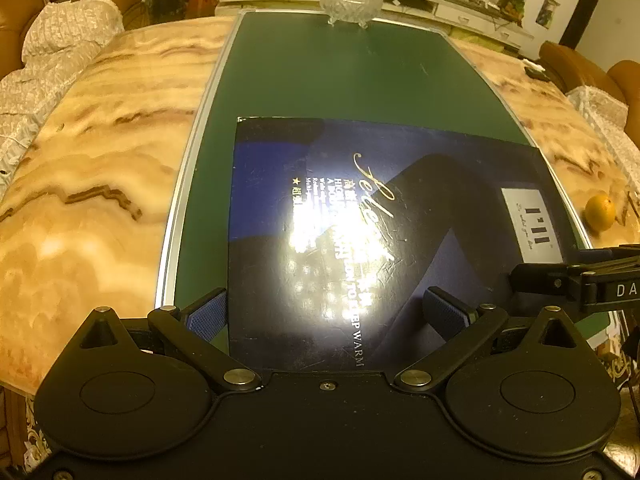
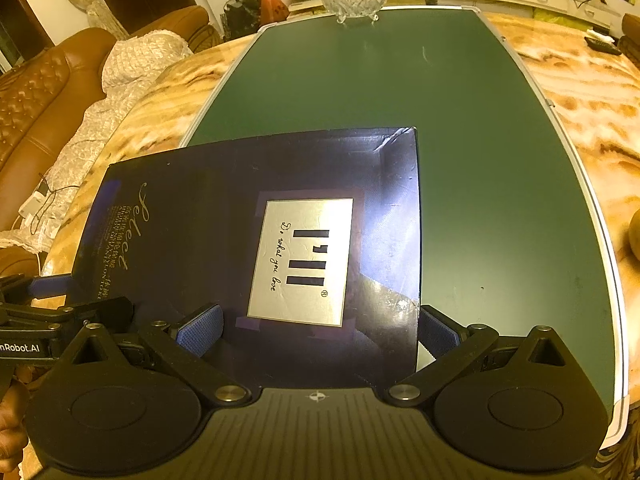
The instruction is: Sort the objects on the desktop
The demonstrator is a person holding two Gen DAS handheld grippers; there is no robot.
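Dark navy cardboard fills most of what I see: a flat box (image 1: pixel 384 240) lying on the green mat (image 1: pixel 340 76) that covers the middle of the marbled table (image 1: pixel 100 152). From the left wrist view a hard glare sits in the middle of the lid, washing out most of the white print, so I can only read "WARM" near the close edge. The gold script beside it is partly lost in the same glare. A silver label (image 2: pixel 300 260) on the lid is clear from the right wrist view, with black bars and a handwritten line.

My left gripper (image 1: pixel 328 312) is spread wide, its blue pads on either side of the box's near end; the left pad (image 1: pixel 206 318) sits just beside the box's edge, but I cannot tell whether it touches. My right gripper (image 2: pixel 316 326) is also spread, with its right pad (image 2: pixel 438 334) just beside the box's right edge. The near edge of the box is hidden behind both gripper bodies.

A cut-glass bowl (image 1: pixel 350 0) stands at the far end of the mat, its top cropped in the left view. A yellow-orange fruit (image 1: pixel 600 208) lies on the marble to the right; in the right view only a blurred sliver of it shows at the frame edge.
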